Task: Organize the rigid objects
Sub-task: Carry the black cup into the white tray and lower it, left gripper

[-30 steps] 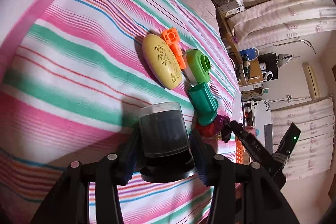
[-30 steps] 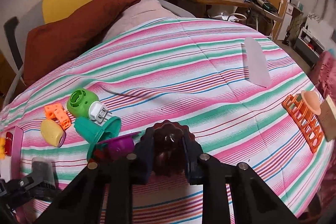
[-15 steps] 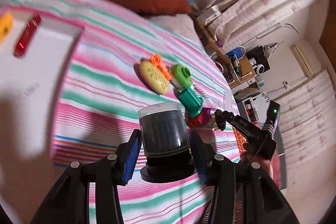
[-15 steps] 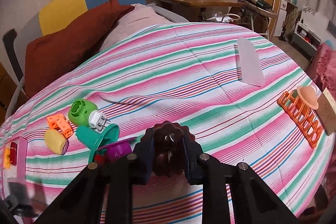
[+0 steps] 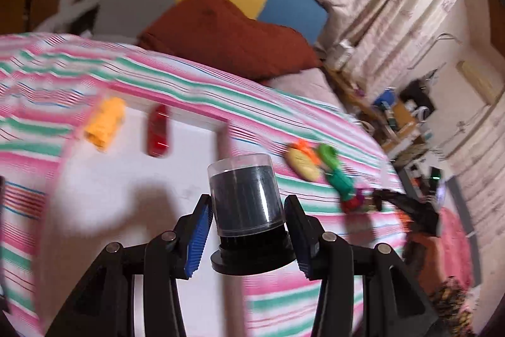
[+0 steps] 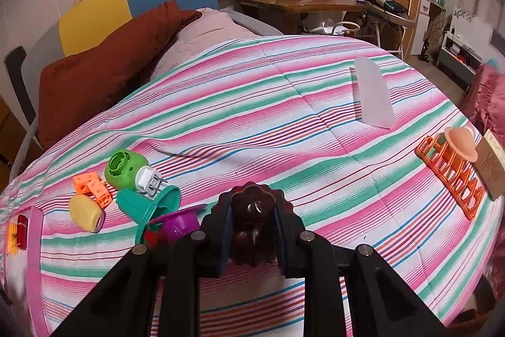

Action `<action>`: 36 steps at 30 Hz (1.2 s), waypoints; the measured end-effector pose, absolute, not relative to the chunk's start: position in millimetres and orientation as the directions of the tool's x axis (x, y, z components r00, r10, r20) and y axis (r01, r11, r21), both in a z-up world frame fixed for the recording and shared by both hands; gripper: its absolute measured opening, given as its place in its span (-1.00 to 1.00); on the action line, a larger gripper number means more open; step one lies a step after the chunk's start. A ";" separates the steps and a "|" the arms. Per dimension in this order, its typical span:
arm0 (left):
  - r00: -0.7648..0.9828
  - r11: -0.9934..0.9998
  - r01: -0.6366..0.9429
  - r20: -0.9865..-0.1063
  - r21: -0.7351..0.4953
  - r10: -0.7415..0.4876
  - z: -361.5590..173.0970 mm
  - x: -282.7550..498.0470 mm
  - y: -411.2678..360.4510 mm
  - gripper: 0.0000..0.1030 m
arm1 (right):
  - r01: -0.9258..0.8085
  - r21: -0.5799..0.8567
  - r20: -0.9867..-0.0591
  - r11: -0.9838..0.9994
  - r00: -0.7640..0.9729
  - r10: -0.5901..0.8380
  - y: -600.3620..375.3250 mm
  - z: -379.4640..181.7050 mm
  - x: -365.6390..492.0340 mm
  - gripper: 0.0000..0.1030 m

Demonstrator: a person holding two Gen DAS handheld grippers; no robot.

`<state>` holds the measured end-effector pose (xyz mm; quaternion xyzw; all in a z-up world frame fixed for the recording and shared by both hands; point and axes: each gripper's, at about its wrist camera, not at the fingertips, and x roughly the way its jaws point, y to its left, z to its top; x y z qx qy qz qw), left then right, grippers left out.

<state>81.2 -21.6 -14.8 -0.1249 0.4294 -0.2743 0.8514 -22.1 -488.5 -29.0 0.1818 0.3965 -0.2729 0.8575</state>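
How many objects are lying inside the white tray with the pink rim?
2: a yellow-orange block and a red oblong piece, side by side near the tray far edge. Others may be hidden.

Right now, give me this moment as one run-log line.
left gripper: shut on clear-lidded black canister, above white tray | right gripper: shut on brown fluted mould, over striped blanket

one tray [image 5: 132, 179], two bits in it, one spindle case [image 5: 244, 195], one brown mould [image 6: 252, 223], two pillows [image 6: 104, 68]
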 end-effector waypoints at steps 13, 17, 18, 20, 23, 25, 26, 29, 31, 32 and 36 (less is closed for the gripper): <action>0.562 0.957 0.222 -0.777 -0.188 -0.283 -50.9 133.4 19.8 -0.09 | 0.617 0.066 -0.780 0.784 0.522 -0.345 -487.0 -29.9 -21.8 -0.55; 0.577 0.964 0.221 -0.777 -0.149 -0.253 -56.8 143.6 20.7 -0.09 | 0.617 0.063 -0.783 0.784 0.518 -0.345 -487.3 -31.0 -21.0 -0.55; 0.580 0.964 0.224 -0.775 -0.146 -0.252 -57.4 143.4 21.0 -0.08 | 0.617 0.062 -0.783 0.784 0.517 -0.345 -487.3 -31.2 -20.9 -0.55; 0.590 0.962 0.230 -0.766 -0.145 -0.256 -58.1 143.6 22.1 -0.08 | 0.616 0.060 -0.784 0.785 0.517 -0.345 -487.2 -31.4 -20.9 -0.55; 0.607 0.961 0.247 -0.753 -0.126 -0.254 -58.5 138.9 22.0 -0.08 | 0.615 0.060 -0.784 0.786 0.516 -0.344 -487.1 -31.6 -20.7 -0.55; 0.612 0.960 0.256 -0.750 -0.113 -0.252 -55.9 133.6 21.2 -0.08 | 0.615 0.061 -0.785 0.786 0.516 -0.343 -486.4 -31.4 -20.7 -0.55; 0.603 0.961 0.255 -0.759 -0.106 -0.244 -56.8 131.6 21.0 -0.09 | 0.615 0.063 -0.785 0.786 0.517 -0.342 -486.1 -31.4 -20.9 -0.55; 0.560 0.963 0.234 -0.791 -0.132 -0.245 -64.7 127.2 25.2 -0.09 | 0.616 0.066 -0.784 0.785 0.519 -0.341 -485.8 -30.8 -21.2 -0.55; 0.549 0.964 0.228 -0.799 -0.138 -0.245 -70.3 124.2 27.0 -0.09 | 0.618 0.069 -0.784 0.784 0.520 -0.341 -486.2 -30.4 -21.6 -0.55; 0.542 0.964 0.226 -0.805 -0.138 -0.243 -73.3 125.2 27.7 -0.10 | 0.619 0.070 -0.784 0.782 0.519 -0.340 -486.4 -30.6 -21.8 -0.55; 0.527 0.970 0.186 -0.817 -0.159 -0.235 -75.6 133.0 33.5 -0.15 | 0.621 0.073 -0.786 0.780 0.518 -0.339 -487.1 -30.9 -22.3 -0.55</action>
